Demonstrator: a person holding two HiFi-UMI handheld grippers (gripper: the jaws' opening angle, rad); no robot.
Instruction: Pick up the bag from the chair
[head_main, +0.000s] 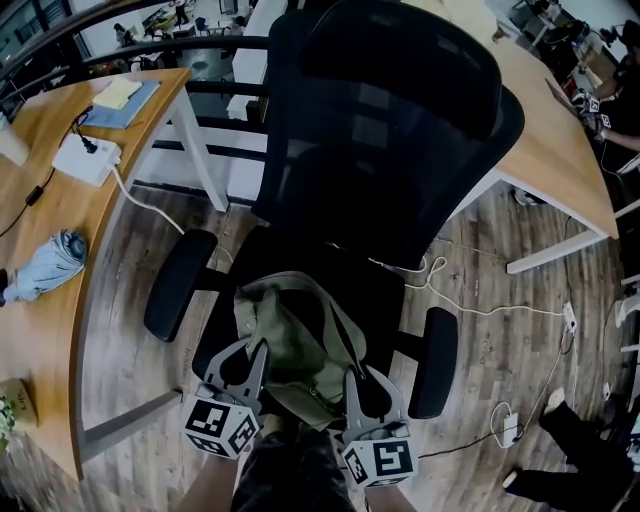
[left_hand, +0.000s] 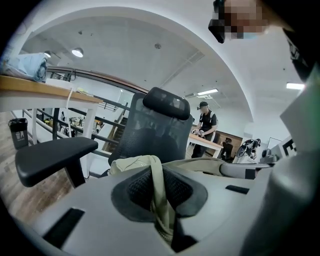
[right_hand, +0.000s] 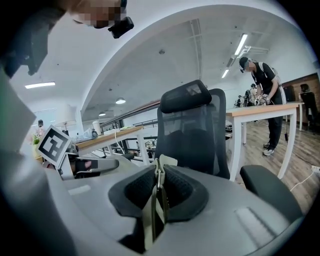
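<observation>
The left gripper (left_hand: 159, 192) is pinching an olive strap of the bag (head_main: 300, 340). Its fingers (left_hand: 137, 192) are pressed in on the webbing, which is running up between the dark pads and over their tips. The right gripper (right_hand: 159, 194) is likewise clamping a folded olive piece of the same bag, with the fabric standing upright in the narrow slot between its pads. A small metal fitting seems to be caught there too, though the view is too blurred to be sure.

From the head view, the bag is sitting over the seat of the black mesh chair (head_main: 390, 130), just beyond both sets of fingertips and between the two grippers. Its top is gathering towards the fingers. Whether its underside is touching the seat cannot be told from above.

The chair's backrest is standing directly beyond the fingers in both gripper views. One armrest (head_main: 180, 285) is lying outward of the left fingers and the other armrest (head_main: 438, 360) outward of the right fingers. Each is apart from its gripper.

A curved wooden desk (head_main: 40, 330) is running well to the left of the left fingers, carrying a folded pale blue umbrella (head_main: 50, 265). Far beyond the fingers, a person (right_hand: 262, 80) in dark clothes is standing at another desk.
</observation>
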